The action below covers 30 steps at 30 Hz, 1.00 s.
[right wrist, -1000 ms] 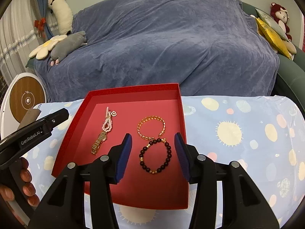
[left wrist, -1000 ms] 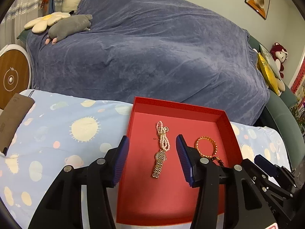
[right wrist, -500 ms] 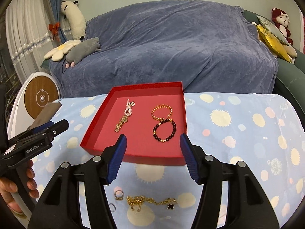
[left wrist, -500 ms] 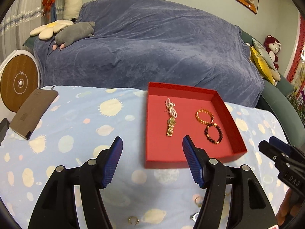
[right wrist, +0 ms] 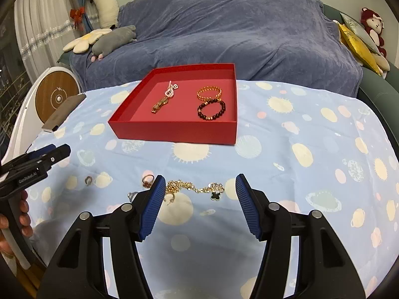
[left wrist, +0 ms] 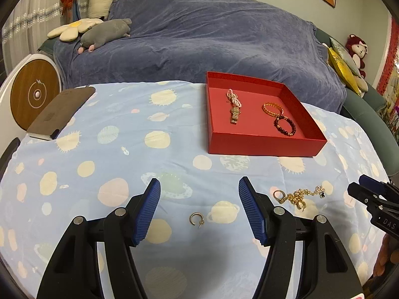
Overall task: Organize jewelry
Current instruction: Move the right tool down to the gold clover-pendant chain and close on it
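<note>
- Left wrist view: the left gripper [left wrist: 199,190] is wide open and holds nothing. It hangs over a blue cloth [left wrist: 119,149] with suns and planets on it.
- A small gold hoop earring [left wrist: 195,218] lies on the cloth in the gap between the blue pads [left wrist: 147,209]. Nothing touches it.
- Just right of the right pad are a ring [left wrist: 277,194] and a tangled gold chain [left wrist: 300,195] with a small black clover. They lie close together.
- Farther back sits the red box [left wrist: 264,143]. Inside it are a pearl strand with a gold watch band [left wrist: 234,109] on the left, and a gold bead bracelet [left wrist: 272,108] touching a dark bead bracelet [left wrist: 284,125] on the right.
- A brown flat case [left wrist: 61,112] lies at the far left edge of the cloth. Behind it stands a round wooden disc [left wrist: 35,94].
- A sofa under a blue blanket [left wrist: 199,39] fills the back, with a grey plush toy [left wrist: 104,32] and a flower pillow [left wrist: 73,27] on it.
- Right wrist view: the right gripper [right wrist: 200,190] is wide open too and holds nothing. The gold chain lies between its tips, on the cloth.
- The left pad of the right gripper covers part of the chain and part of a small silver piece [right wrist: 132,195], so I cannot tell what that piece is.
- The right gripper is cut off at the edge of the left wrist view.
</note>
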### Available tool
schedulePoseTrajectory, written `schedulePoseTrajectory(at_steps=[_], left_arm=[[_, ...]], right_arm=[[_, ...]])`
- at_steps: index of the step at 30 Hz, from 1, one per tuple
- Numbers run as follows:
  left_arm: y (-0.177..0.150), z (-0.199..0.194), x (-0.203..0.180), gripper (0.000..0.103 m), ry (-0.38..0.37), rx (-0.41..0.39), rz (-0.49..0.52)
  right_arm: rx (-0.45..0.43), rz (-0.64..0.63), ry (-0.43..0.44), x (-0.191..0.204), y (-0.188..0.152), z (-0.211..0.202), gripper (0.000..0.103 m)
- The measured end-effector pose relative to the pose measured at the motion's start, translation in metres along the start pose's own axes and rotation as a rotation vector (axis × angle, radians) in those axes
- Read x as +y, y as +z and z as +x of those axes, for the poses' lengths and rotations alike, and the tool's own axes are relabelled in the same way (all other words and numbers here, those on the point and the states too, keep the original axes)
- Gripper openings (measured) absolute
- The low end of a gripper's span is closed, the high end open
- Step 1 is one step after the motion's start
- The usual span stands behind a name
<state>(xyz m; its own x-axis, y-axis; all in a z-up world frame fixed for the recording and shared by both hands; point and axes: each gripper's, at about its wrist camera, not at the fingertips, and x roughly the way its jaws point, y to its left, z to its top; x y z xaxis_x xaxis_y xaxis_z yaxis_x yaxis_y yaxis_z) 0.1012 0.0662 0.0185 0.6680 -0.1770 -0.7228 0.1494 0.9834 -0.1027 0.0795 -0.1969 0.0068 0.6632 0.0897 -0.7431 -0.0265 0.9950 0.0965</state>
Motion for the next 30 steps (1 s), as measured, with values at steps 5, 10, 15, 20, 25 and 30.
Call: schedulePoseTrajectory(at_steps=[5,10,15,20,25,30], left_arm=[[-0.010,0.007,0.004,0.063,-0.016,0.024,-0.024],[-0.019,0.012,0.001,0.063,-0.013,0.042,0.001],[-0.025,0.019,0.005,0.063,-0.013,0.062,0.004],[-0.029,0.025,0.007,0.063,-0.016,0.081,0.008],[-0.033,0.029,0.009,0.063,-0.014,0.095,0.013],[-0.036,0.034,0.013,0.063,-0.008,0.106,0.011]], right_arm=[[0.027,-0.013,0.001,0.000,-0.012,0.009,0.056],[0.053,-0.026,0.016,0.006,-0.017,0.019,0.056],[0.067,-0.017,0.013,0.002,-0.018,0.029,0.056],[0.084,-0.008,0.015,0.000,-0.018,0.039,0.056],[0.097,-0.004,0.014,-0.002,-0.017,0.049,0.056],[0.104,0.000,0.009,-0.003,-0.015,0.060,0.056]])
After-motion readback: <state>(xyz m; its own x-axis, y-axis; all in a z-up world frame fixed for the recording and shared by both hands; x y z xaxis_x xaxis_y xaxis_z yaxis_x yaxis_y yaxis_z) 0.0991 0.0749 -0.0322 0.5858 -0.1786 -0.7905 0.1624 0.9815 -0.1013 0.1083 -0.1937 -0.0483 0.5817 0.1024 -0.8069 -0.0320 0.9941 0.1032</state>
